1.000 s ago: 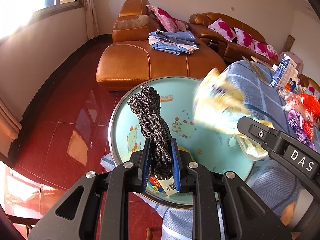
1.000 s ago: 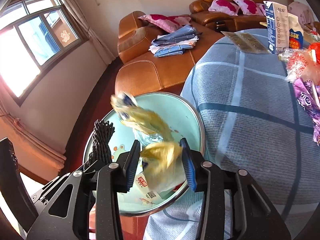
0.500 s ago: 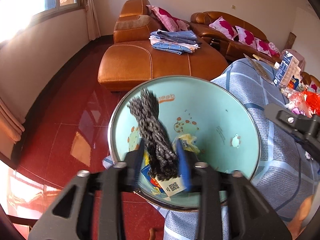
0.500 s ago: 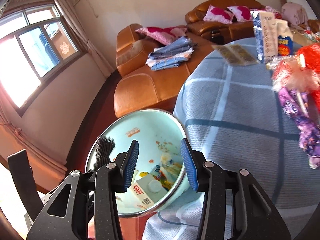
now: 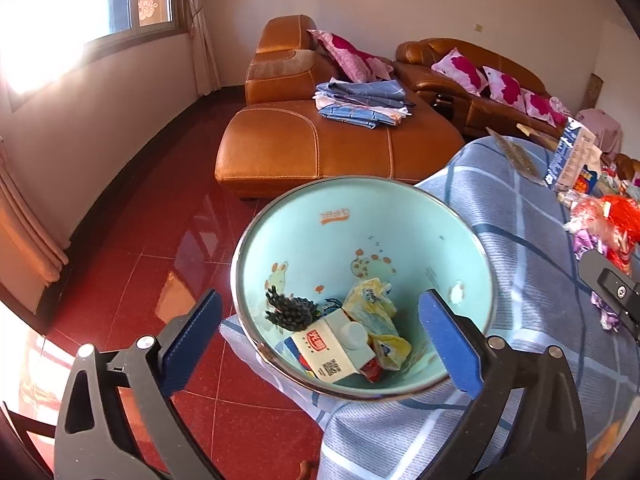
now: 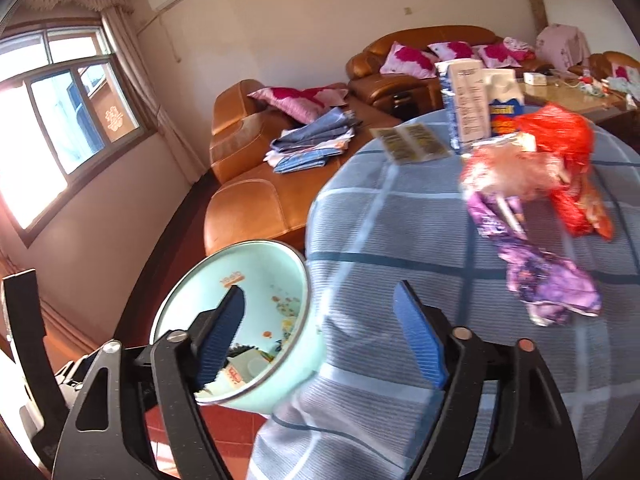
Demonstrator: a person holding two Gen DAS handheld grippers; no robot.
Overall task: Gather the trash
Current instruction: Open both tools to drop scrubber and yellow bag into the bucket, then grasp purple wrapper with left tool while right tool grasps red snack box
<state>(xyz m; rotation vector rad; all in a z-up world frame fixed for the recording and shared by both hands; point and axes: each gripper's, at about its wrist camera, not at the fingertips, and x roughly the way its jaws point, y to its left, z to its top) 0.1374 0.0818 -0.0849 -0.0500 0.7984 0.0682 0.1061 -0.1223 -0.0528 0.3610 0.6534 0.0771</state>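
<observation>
Left wrist view: the left gripper (image 5: 320, 334) stands spread wide, its blue-padded jaws on either side of a mint-green round bin with a metal rim (image 5: 404, 236), grasping nothing. The bin sits at the edge of a table covered by a blue-grey checked cloth (image 5: 520, 264) and opens toward the camera. Inside it lie a dark knotted bundle of cord (image 5: 292, 312), a white milk carton with a red label and a round cap (image 5: 332, 346), and a crumpled yellow-and-white plastic wrapper (image 5: 376, 314), all touching each other at the bottom. Beyond the bin stands an orange leather chaise sofa (image 5: 320, 140) with folded blue cloths (image 5: 360, 102) on its seat. A red glossy tiled floor (image 5: 140, 240) lies below.

Right wrist view: the right gripper (image 6: 320, 336) is also released, jaws far apart and empty, hovering over the cloth just beside the bin (image 6: 256, 264). On the cloth ahead lie a crumpled purple foil wrapper (image 6: 540, 276) and a red plastic bag (image 6: 560, 148), touching each other, with a clear pinkish wrapper (image 6: 504, 168) against them. Farther back stand a tall blue-and-white carton (image 6: 466, 104) and a smaller blue-and-yellow box (image 6: 505, 110), side by side.
</observation>
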